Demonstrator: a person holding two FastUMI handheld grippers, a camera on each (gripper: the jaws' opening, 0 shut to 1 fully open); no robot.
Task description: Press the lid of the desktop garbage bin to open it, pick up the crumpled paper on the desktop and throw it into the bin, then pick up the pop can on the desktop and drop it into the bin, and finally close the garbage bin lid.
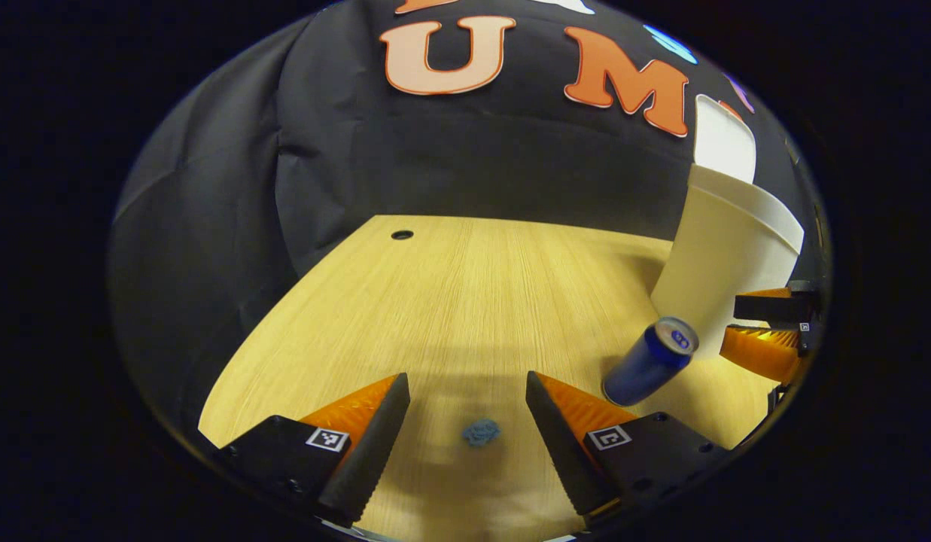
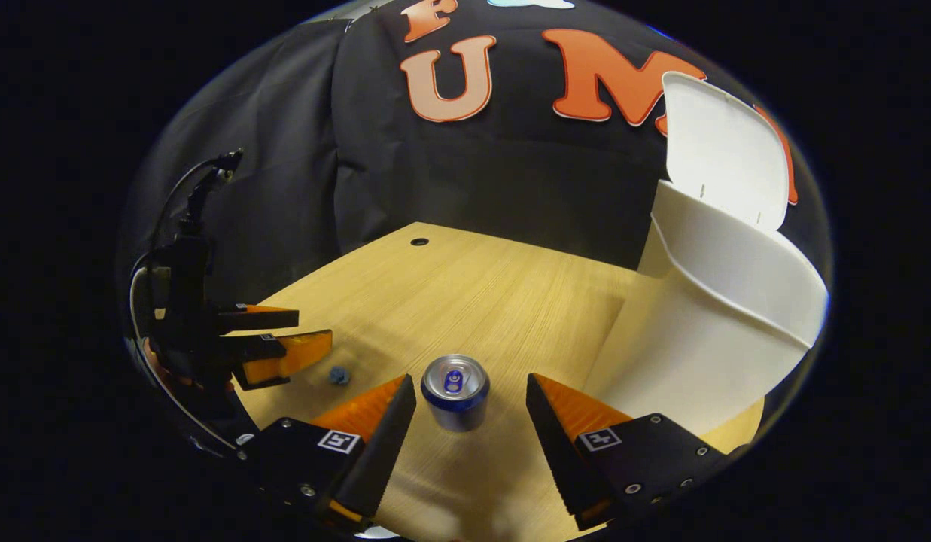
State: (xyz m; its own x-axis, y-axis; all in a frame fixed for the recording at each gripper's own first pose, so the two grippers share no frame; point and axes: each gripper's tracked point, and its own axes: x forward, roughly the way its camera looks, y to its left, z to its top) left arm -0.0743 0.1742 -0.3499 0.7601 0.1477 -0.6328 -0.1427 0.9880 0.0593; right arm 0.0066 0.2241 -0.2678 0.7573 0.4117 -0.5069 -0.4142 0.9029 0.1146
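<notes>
With the lid [image 2: 717, 147] up and both jaws spread empty, lower the left gripper [image 1: 467, 433] straight over the paper [image 1: 481, 432] mid-desk, then clench; the can [image 2: 454, 391] waits between the right gripper [image 2: 471, 429] fingers.

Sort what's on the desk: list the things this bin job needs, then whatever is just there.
For the job:
bin, white
lid, standing open
crumpled paper, between the left claw fingers
pop can, upright, between the right claw fingers, untouched

Just there:
desk
cable hole in the desk's far corner
</notes>
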